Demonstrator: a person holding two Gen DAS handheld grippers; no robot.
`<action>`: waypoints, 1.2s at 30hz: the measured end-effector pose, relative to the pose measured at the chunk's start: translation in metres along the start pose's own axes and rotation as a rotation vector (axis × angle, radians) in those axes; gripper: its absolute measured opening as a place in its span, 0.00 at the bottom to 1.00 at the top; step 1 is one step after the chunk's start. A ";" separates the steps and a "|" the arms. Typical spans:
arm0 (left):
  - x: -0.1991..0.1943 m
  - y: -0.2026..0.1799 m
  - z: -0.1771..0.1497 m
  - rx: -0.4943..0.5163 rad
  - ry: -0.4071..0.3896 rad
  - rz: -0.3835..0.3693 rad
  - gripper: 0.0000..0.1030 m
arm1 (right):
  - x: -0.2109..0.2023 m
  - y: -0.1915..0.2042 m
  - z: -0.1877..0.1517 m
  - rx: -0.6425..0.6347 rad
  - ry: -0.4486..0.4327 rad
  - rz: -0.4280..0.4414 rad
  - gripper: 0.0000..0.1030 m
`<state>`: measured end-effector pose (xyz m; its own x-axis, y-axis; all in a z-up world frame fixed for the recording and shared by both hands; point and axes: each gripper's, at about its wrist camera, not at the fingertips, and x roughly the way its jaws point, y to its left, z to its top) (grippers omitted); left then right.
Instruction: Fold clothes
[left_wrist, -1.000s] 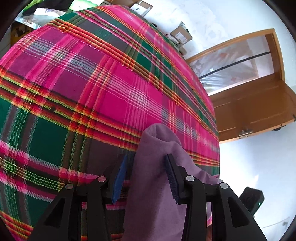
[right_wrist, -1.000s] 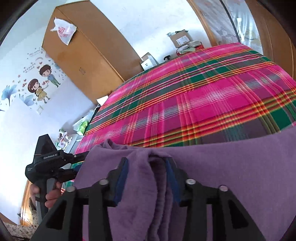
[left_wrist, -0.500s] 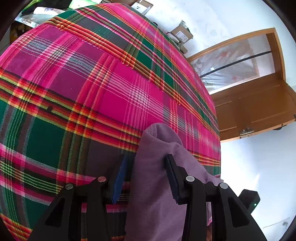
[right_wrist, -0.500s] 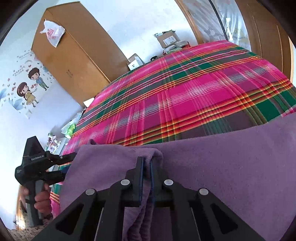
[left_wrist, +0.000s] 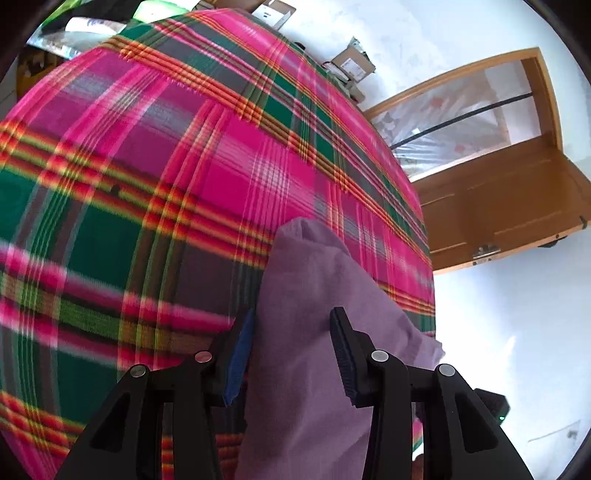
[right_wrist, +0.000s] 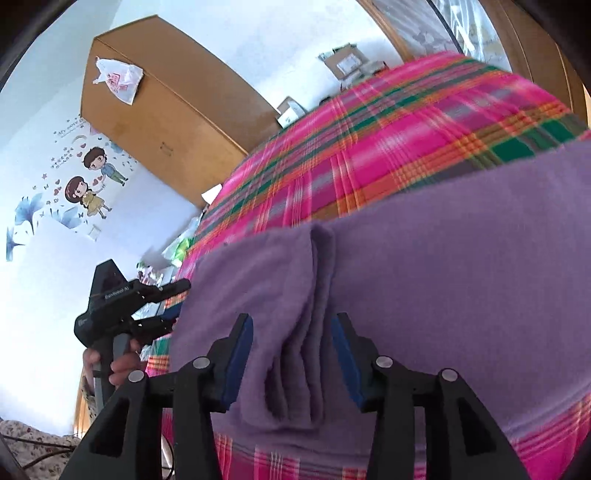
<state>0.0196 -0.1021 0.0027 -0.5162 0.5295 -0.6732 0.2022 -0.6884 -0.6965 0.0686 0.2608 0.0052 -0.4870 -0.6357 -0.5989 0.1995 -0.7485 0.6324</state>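
Note:
A purple garment (left_wrist: 303, 266) lies on the bed's pink and green plaid cover (left_wrist: 147, 166). My left gripper (left_wrist: 291, 314) has its jaws partly apart. A thick bunch of the garment's left end fills the gap and touches both pads. In the right wrist view that gripper (right_wrist: 177, 304) sits at the garment's left edge, held by a hand (right_wrist: 118, 365). My right gripper (right_wrist: 291, 317) hangs over the garment (right_wrist: 443, 240), and its jaws are opening. A raised pleat (right_wrist: 317, 280) stands between its pads, and neither pad touches it.
A wooden wardrobe (right_wrist: 159, 122) stands against the wall beyond the bed's far left. A wooden door (left_wrist: 498, 206) is to the right of the bed. Cardboard boxes (left_wrist: 351, 66) sit on the floor past the far edge. Plaid cover shows beyond the garment.
Half a second ago the right gripper was shut on the pleat. Now its jaws are apart and the pleat is let go. The left gripper still has the same bunch between its jaws.

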 end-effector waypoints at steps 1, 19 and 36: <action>-0.001 0.000 -0.003 0.002 0.002 0.000 0.43 | 0.004 -0.001 -0.002 0.008 0.013 -0.007 0.45; -0.012 0.000 -0.025 -0.002 0.001 0.020 0.43 | 0.004 0.010 -0.002 -0.013 0.045 0.105 0.19; 0.001 -0.010 -0.031 0.017 0.028 0.061 0.43 | -0.002 -0.028 0.001 0.012 0.009 -0.019 0.21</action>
<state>0.0426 -0.0788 0.0013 -0.4802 0.4994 -0.7211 0.2187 -0.7280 -0.6498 0.0636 0.2832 -0.0110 -0.4831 -0.6228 -0.6153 0.1799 -0.7584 0.6264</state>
